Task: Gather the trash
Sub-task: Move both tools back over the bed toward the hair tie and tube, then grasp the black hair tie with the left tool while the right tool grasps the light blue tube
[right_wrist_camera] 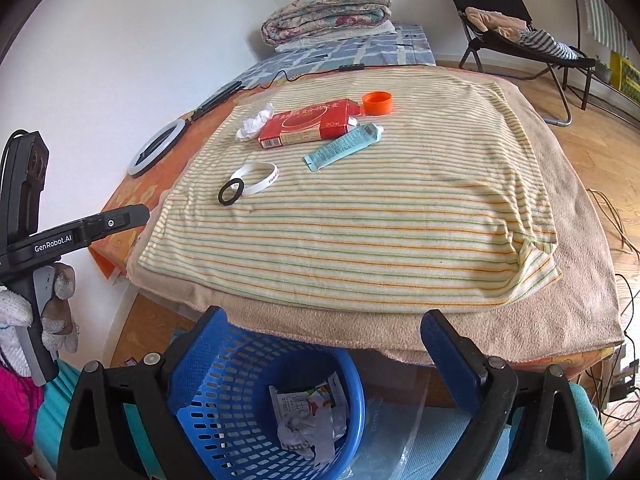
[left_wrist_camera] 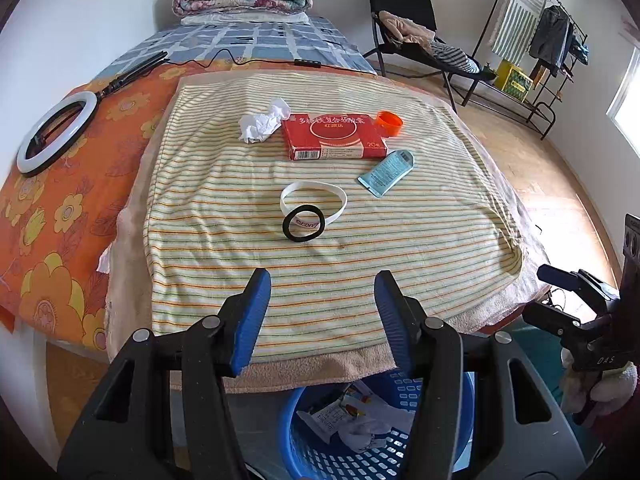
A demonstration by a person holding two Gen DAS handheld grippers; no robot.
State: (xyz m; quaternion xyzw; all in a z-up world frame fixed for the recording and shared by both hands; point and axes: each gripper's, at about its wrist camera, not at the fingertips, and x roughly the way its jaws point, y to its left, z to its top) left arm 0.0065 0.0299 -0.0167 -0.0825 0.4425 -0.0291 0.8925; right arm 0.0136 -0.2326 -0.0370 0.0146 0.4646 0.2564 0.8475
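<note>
A: We hold our left claw [left_wrist_camera: 322, 320] above the near edge of the surface, its blue pads partly spread with nothing between them. Where is the trash?

B: We see most of it on the striped yellow-and-orange towel [left_wrist_camera: 340, 248]: a crumpled white paper wad [left_wrist_camera: 262, 122] touching the left end of a flat red cardboard box [left_wrist_camera: 334, 136], an orange plastic bottle cap [left_wrist_camera: 389, 123] just beside the box's far right corner, and a squeezed pale blue tube [left_wrist_camera: 386, 172] lying near the box's front right corner.

A: And nearer to us?

B: A white silicone wristband [left_wrist_camera: 314, 202] with a black rubber ring [left_wrist_camera: 302, 223] overlapping its near edge, both well apart from the box.

A: Our right claw [right_wrist_camera: 322, 344]?

B: Spread wide and empty, its blue pads standing over the round blue perforated plastic basket [right_wrist_camera: 224, 380] on the floor, below the edge of the beige terry blanket [right_wrist_camera: 560, 240] that lies under the towel. In the basket we see crumpled paper and printed wrappers [right_wrist_camera: 308, 420].

A: Anything else?

B: A white ring light [left_wrist_camera: 56, 132] lies on the orange flowered sheet [left_wrist_camera: 52, 216] at the left, and a gloved hand [right_wrist_camera: 56, 312] grips the left handle.
</note>
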